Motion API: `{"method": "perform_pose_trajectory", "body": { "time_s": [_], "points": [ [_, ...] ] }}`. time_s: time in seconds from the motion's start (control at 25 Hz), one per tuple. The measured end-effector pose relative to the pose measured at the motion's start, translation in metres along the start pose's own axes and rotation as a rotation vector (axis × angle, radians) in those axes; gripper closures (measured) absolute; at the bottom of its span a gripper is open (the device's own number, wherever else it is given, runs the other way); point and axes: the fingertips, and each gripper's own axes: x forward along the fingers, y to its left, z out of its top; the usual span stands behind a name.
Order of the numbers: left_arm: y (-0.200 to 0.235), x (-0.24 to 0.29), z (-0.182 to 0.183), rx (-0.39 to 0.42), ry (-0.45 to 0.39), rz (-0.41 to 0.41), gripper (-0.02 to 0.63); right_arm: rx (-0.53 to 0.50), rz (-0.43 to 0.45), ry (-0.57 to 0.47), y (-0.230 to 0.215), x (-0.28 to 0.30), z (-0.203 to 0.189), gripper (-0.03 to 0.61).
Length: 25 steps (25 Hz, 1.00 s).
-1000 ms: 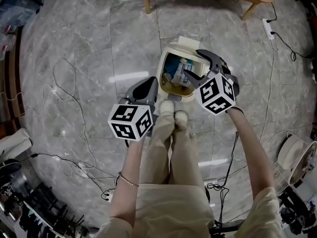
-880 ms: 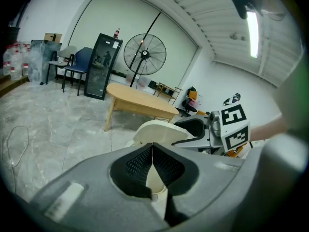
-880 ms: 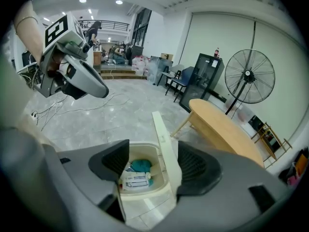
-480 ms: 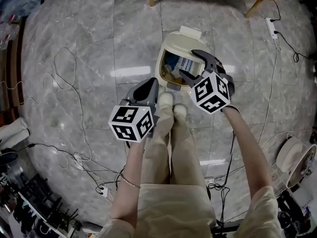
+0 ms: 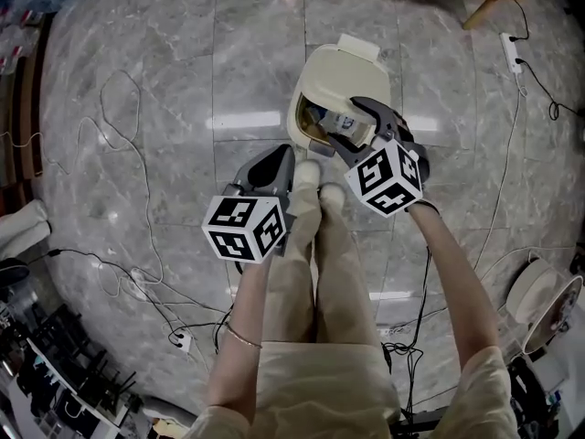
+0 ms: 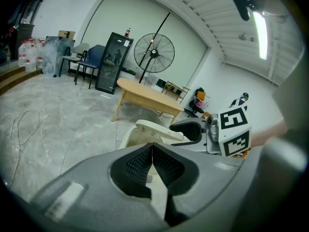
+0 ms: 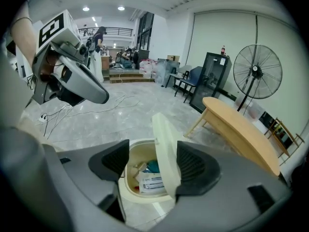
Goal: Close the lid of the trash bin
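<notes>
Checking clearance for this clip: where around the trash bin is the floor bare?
Bare floor lies left of the trash bin, out to the looped cable, and right of it, out to the power-strip cable. Crowded in front: the person's feet, left gripper and right gripper, jaws astride the lid.

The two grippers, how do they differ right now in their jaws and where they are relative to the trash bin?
The left gripper has its jaws pressed together with nothing between them; the right gripper has its jaws apart, straddling the tilted lid. The left gripper hangs beside the trash bin, by the person's feet; the right gripper sits over the bin's opening. Both are grey two-jaw grippers.
</notes>
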Motion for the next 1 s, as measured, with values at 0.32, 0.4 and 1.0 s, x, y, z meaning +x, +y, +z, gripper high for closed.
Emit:
{"method": "perform_pose_trajectory", "body": {
  "time_s": [0.32, 0.4, 1.0],
  "points": [
    [-0.004, 0.007, -0.021, -0.023, 0.012, 0.003, 0.591, 0.042, 0.05, -0.019, 0.026, 0.009, -0.014, 0.273],
    [-0.004, 0.008, -0.029, -0.026, 0.024, 0.0, 0.591, 0.058, 0.064, -0.021, 0.033, 0.012, -0.017, 0.273],
    [0.012, 0.021, -0.063, -0.035, 0.066, -0.029, 0.591, 0.336, 0.151, -0.101, 0.063, 0.038, -0.044, 0.284]
  ]
}}
